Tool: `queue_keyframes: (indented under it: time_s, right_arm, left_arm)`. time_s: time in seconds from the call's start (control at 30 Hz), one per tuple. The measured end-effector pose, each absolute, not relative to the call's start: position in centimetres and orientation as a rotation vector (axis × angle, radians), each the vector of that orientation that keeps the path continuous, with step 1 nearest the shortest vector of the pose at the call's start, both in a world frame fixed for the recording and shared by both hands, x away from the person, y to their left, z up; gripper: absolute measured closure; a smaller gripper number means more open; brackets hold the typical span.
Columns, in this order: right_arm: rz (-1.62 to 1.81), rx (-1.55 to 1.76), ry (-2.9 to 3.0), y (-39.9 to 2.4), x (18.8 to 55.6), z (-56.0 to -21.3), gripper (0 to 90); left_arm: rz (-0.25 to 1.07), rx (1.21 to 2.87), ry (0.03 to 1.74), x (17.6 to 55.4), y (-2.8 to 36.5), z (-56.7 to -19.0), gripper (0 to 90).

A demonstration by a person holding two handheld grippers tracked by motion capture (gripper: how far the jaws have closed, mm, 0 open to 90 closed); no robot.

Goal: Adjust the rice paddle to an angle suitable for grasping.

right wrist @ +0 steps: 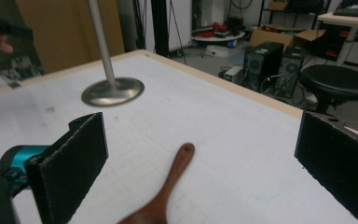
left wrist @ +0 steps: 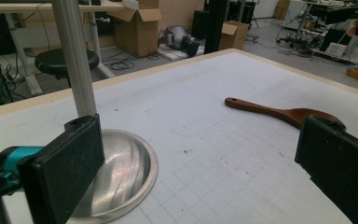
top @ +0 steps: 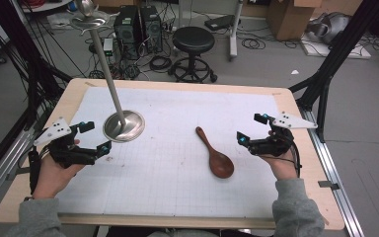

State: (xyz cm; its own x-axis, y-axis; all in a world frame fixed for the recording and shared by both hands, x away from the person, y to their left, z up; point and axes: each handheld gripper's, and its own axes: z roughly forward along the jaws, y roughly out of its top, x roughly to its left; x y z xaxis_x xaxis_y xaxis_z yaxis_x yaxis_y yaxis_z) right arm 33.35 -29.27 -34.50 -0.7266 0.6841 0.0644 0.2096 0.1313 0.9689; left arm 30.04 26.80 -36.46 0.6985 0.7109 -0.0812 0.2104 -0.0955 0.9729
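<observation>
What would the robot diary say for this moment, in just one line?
left tongs: open, beside metal stand base | right tongs: open, right of wooden spoon | spoon: flat on table, untouched

The high view looks forward and down from above the near edge of the tabletop [top: 177,202], taking in all four edges and the floor beyond. The left gripper view sits low near the left edge, just beside the metal stand [left wrist: 121,172], and faces across toward the right edge. The right gripper view sits low near the right edge and faces toward the far left corner. All three views share the wooden spoon [top: 216,155] at mid-table and the stand's round base.
</observation>
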Motion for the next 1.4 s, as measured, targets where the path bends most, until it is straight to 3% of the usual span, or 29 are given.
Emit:
queue_keyframes:
  time_s: [0.37,0.5,0.67,0.8,1.03,1.07,1.3,1.4]
  right_arm:
    - [1.557,0.922,2.075,-27.7,35.5,-35.0,4.5]
    - [1.493,0.906,2.114,-26.6,35.9,-35.1,18.5]
    - [1.467,0.905,2.14,-26.0,36.2,-35.4,29.6]
    - [1.458,0.897,2.14,-25.3,36.3,-35.5,46.9]
    - [1.389,0.895,2.151,-24.4,36.6,-36.0,65.1]
    - [1.38,0.9,2.156,-24.2,36.9,-36.2,70.9]
    - [1.336,0.929,2.196,-23.5,37.8,-37.4,78.4]
    - [1.363,0.944,2.186,-23.4,38.2,-37.8,86.6]
  left_arm:
    - [0.491,1.641,0.751,30.0,26.9,-36.3,1.8]
    - [0.488,1.647,0.744,30.0,26.8,-36.3,1.7]
    - [0.485,1.655,0.74,30.0,26.6,-36.3,1.8]
    - [0.476,1.664,0.745,30.1,26.5,-36.5,1.8]
    - [0.475,1.663,0.747,30.1,26.4,-36.5,1.8]
    - [0.475,1.663,0.751,30.1,26.4,-36.6,1.8]
    - [0.469,1.665,0.748,30.0,26.2,-36.5,1.8]
    - [0.469,1.667,0.745,30.0,26.2,-36.5,1.8]
